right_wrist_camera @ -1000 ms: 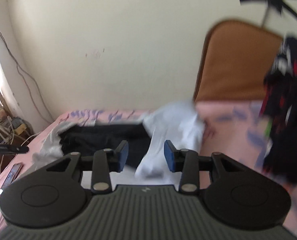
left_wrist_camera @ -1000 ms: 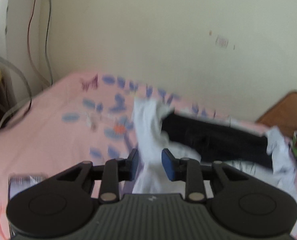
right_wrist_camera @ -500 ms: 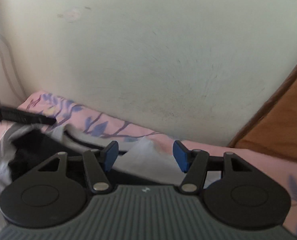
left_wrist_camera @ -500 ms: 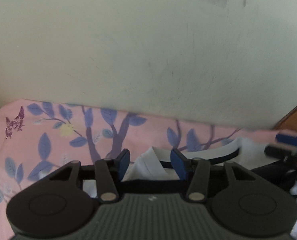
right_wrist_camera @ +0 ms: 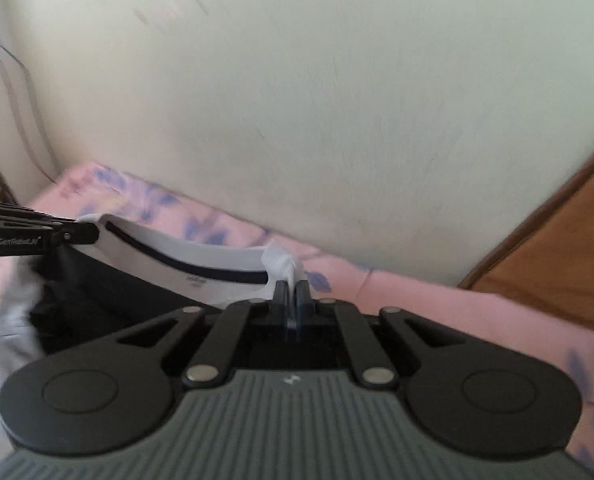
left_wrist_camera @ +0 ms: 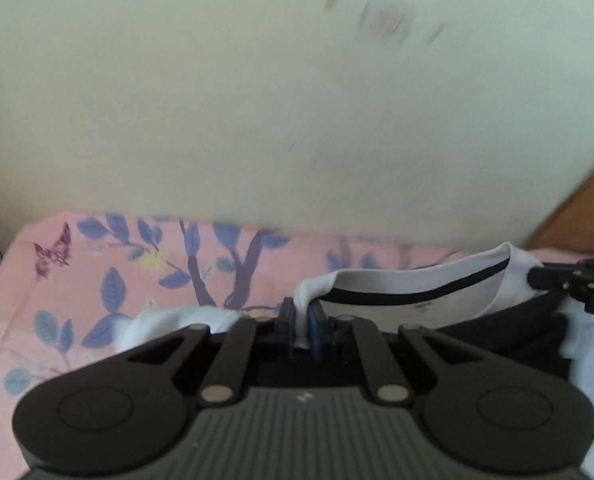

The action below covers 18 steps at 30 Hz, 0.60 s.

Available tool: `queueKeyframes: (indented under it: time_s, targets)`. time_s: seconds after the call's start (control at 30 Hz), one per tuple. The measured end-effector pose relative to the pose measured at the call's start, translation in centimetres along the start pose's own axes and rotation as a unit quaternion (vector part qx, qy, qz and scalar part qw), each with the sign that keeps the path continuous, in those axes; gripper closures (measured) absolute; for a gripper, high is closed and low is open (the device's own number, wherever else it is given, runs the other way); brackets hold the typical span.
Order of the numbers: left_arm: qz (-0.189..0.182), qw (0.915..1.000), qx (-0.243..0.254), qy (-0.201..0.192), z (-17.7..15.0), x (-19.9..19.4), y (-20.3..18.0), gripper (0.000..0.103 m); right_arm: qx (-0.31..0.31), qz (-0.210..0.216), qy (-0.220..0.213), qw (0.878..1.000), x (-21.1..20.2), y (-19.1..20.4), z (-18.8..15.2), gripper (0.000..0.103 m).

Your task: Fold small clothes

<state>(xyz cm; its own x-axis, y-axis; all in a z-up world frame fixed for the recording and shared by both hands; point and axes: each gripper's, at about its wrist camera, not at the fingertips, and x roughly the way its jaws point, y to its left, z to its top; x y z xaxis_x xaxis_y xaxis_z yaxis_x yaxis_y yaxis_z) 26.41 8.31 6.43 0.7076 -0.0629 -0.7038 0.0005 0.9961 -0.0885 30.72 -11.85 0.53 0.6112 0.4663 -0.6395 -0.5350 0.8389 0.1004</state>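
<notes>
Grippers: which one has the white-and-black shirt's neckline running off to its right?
The left gripper. From its fingers the white-and-black cotton shirt has its black-trimmed neckline stretching rightward to the right gripper, which sees it leftward.

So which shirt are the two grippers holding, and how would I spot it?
Look at the pink bedsheet with blue leaves, against the cream wall. Near the wall lies a white and black shirt, pinched at its neck by the left gripper and the right gripper. Its white collar has one thin black stripe.
</notes>
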Motion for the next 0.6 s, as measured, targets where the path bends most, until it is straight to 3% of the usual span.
queueKeyframes:
  time_s: [0.17,0.33,0.47,0.6]
  targets:
    - [-0.058,0.9962,0.023,-0.061,-5.6,-10.2,-1.0,0.096,-0.044,0.030,-0.037,0.998,-11.4,2.5,-4.1,0.097]
    - [-0.107,0.9924,0.025,-0.056,-14.3,-16.4,-0.8,0.096,-0.064,0.059,-0.020,0.996,-19.9,4.8,-12.5,0.097]
    - [-0.098,0.9948,0.002,-0.029,-20.2,-18.1,-0.3,0.095,-0.054,0.083,-0.004,0.995,-22.3,6.9,-19.2,0.097]
    - [-0.092,0.9946,-0.048,0.006,-23.9,-18.0,1.2,0.090,-0.050,0.099,0.019,0.994,-21.3,8.9,-23.7,0.091]
